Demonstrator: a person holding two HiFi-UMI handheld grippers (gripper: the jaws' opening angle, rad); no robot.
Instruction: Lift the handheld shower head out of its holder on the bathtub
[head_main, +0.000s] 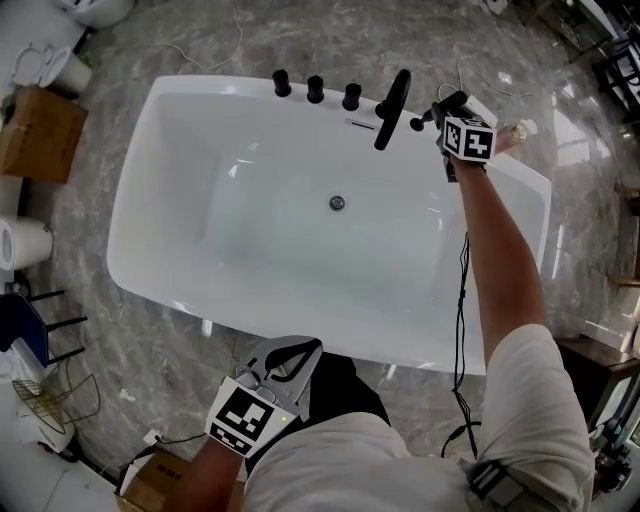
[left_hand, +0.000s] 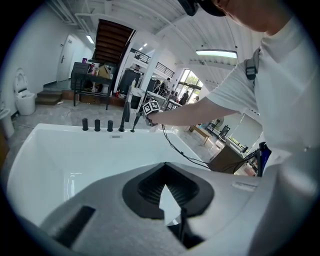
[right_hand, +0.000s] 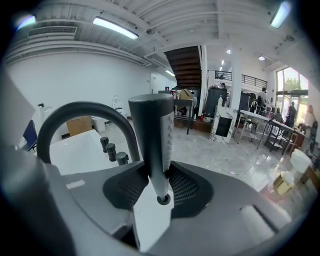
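Closest in, the left tongs (head_main: 303, 352) hang at the person's waist, short of the near rim of the bathtub (head_main: 170, 215). The left gripper view shows their tips brought together with nothing between them. Only white tub shows through the gap lower down.

Only the head view takes in the whole tub, with 1 drain (head_main: 337, 203) in its bottom and the marble floor (head_main: 400, 40) all round. Beside the tub are 1 cardboard box (head_main: 35, 130) and 1 paper roll (head_main: 20, 243). A thin cable (head_main: 463, 300) hangs along the outstretched right arm.

On the far rim stand 3 black knobs (head_main: 315, 89) in a row, then 1 arched black spout (head_main: 393, 108). Just right of the spout, the right tongs (right_hand: 159, 172) reach over the tub's far right corner.

Only the right gripper view shows the grip. The jaws stand partly apart, with their ribbed pads pressed on either side of the handheld shower head (right_hand: 152, 135). It stands upright, its round lower end bare below the pads against the white rim, and the spout arches beside it. In the head view the tongs hide most of it.

Farthest off, the 2 gripper views show a hall with 1 dark staircase (right_hand: 187, 62) and ceiling strip lights.
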